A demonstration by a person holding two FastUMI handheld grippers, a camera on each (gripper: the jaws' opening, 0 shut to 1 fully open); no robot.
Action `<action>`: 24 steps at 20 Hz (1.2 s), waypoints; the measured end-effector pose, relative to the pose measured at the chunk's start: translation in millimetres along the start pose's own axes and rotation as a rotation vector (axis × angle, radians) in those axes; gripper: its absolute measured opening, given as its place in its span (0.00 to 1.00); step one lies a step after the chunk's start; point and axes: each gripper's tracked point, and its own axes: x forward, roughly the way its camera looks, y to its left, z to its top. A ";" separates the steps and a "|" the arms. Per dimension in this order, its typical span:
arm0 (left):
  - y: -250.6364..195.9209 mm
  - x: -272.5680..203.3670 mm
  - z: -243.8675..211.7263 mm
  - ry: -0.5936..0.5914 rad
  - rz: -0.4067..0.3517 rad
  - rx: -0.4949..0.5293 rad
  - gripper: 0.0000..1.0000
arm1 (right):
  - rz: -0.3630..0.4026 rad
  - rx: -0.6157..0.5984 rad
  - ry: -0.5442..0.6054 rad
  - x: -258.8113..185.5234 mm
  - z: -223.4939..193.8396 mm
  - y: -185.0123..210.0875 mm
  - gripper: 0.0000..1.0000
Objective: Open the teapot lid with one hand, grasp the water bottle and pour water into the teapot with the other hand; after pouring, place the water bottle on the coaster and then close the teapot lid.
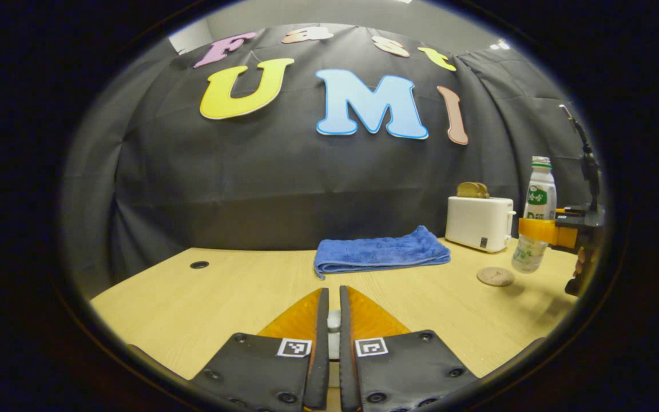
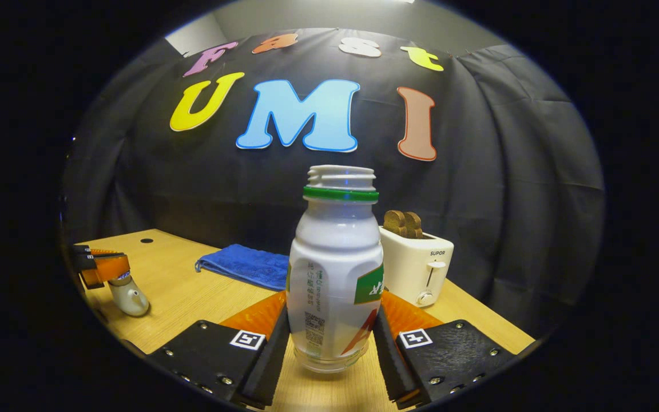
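My right gripper (image 2: 333,312) is shut on a white water bottle (image 2: 335,269), upright, with a green neck ring and no cap. In the left gripper view the same bottle (image 1: 540,197) stands in the right gripper (image 1: 537,232) at the far right, just behind a round coaster (image 1: 495,276). My left gripper (image 1: 330,293) is nearly closed on a small pale knob (image 1: 334,321), the teapot lid. In the right gripper view the left gripper (image 2: 113,269) sits on top of the pale grey teapot (image 2: 130,298) at the table's left edge. Whether the lid is lifted I cannot tell.
A folded blue towel (image 1: 381,252) lies at the back middle of the wooden table (image 1: 221,297). A white toaster (image 1: 478,223) with bread in it stands at the back right. A cable hole (image 1: 199,265) is at the back left.
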 end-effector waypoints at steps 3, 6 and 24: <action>1.4 0.7 -3.0 0.006 0.001 -0.029 0.18 | 0.025 0.012 0.041 15.1 -5.5 -1.9 0.70; -0.5 -1.7 -2.3 0.003 0.013 -0.002 0.14 | 0.043 -0.004 0.062 29.9 -5.0 -5.9 0.71; 5.4 -44.5 57.9 -0.210 0.011 -0.062 0.53 | 0.036 0.026 0.155 68.9 -41.5 -14.8 0.70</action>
